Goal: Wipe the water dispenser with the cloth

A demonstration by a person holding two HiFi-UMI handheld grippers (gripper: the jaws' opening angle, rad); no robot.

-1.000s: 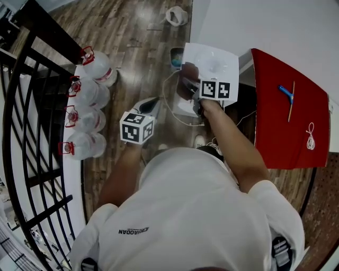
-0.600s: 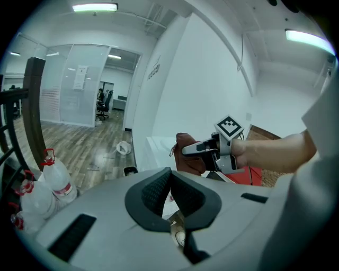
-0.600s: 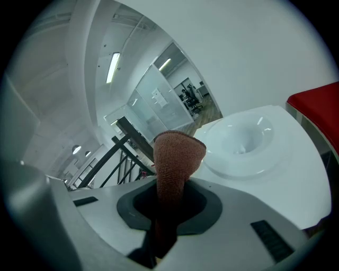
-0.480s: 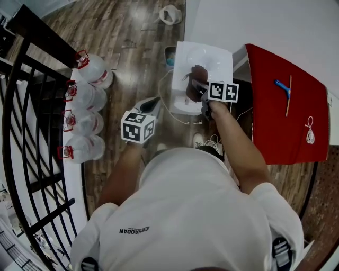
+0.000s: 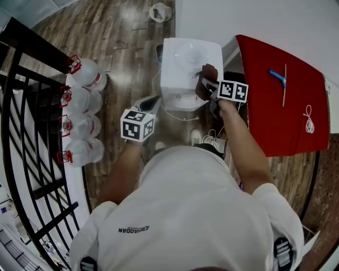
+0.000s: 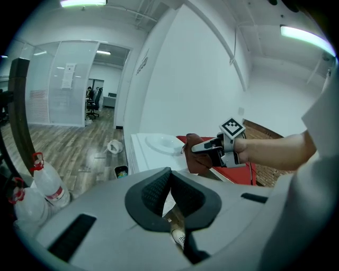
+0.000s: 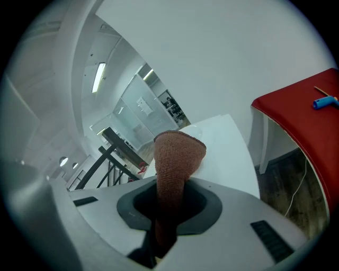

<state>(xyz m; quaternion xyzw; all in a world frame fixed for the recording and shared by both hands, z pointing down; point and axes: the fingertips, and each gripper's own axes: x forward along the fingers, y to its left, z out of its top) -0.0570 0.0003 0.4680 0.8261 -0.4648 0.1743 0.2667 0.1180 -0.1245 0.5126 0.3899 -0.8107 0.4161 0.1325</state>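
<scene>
The right tongs [image 5: 211,87] are clamped on a brown cloth [image 7: 177,159], which stands up out of their grip in a folded wad. From the head view the cloth is at the right front edge of the white water dispenser [image 5: 183,63], over the rim of its flat top; whether it presses on the surface cannot be told. The dispenser stands on the wooden floor [image 5: 127,37] against a white wall, with a shallow round recess in its top. The left tongs [image 5: 152,101] are closed with nothing between them, held low in front of the dispenser's left front corner and apart from it. Left of the person, 4 water bottles [image 5: 80,127] with red caps stand in a row along a black railing [image 5: 32,106]. Just right of the dispenser is a desk [image 5: 286,122] covered in red, carrying a blue-tipped tool [image 5: 276,77] and a looped white cord [image 5: 309,119]. Beyond the dispenser, a small bin [image 5: 157,11] with a white liner sits on the floor.
</scene>
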